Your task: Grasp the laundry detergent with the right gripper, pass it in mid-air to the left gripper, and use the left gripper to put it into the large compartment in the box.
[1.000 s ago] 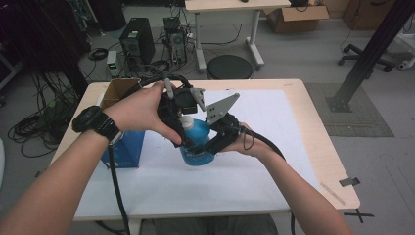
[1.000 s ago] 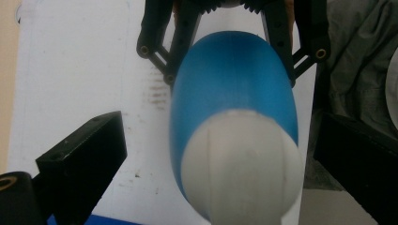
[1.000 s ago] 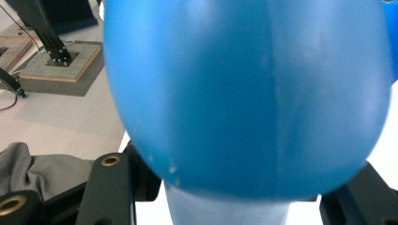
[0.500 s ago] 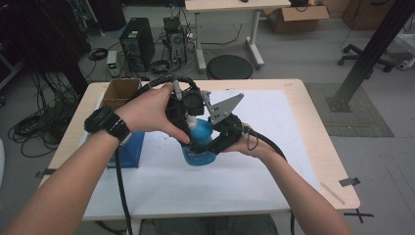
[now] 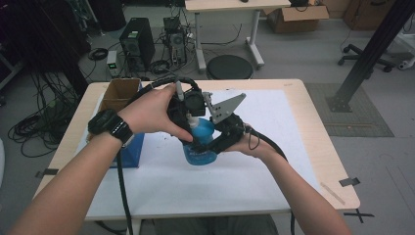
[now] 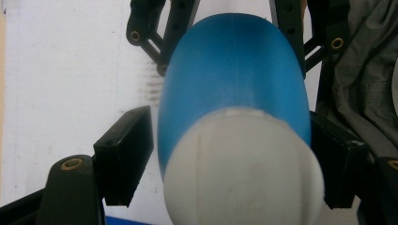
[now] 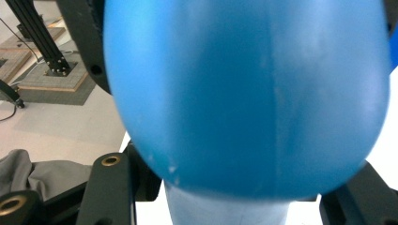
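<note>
Rounded blue plastic bottle, close before the right gripper: blurred, cut off by the top edge. Its white cap, between the left gripper's jaws: out of focus (bottom edge crops it). From above, hands hide the bottle's upper part.

Even, soft overhead light with faint shadows on the table in the high view; both gripper views are bright, and the close bottle is blurred there.
</note>
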A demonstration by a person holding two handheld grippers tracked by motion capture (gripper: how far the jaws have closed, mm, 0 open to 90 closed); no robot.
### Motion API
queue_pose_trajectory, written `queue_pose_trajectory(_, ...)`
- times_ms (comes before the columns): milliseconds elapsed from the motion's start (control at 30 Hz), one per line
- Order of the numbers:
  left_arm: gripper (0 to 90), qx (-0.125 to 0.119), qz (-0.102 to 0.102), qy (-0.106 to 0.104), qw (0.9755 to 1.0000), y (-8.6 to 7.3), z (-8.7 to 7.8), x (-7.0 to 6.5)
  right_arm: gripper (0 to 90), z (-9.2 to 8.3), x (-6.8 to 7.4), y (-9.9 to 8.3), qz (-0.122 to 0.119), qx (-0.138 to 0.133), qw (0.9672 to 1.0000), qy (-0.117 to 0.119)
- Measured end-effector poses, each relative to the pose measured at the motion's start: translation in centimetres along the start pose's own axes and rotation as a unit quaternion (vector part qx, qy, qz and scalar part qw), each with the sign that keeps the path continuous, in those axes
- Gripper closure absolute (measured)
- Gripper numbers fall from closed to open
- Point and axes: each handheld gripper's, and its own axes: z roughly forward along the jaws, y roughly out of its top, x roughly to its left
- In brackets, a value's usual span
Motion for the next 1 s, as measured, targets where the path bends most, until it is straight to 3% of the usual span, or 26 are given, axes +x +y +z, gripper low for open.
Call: queue_pose_trajectory(1000,37.4,0.005,0.000,-0.016,0.9999,0.35,0.06,-0.07,42.4,0.20,0.15,-0.07,-0.004,0.005,1.0000,0.000)
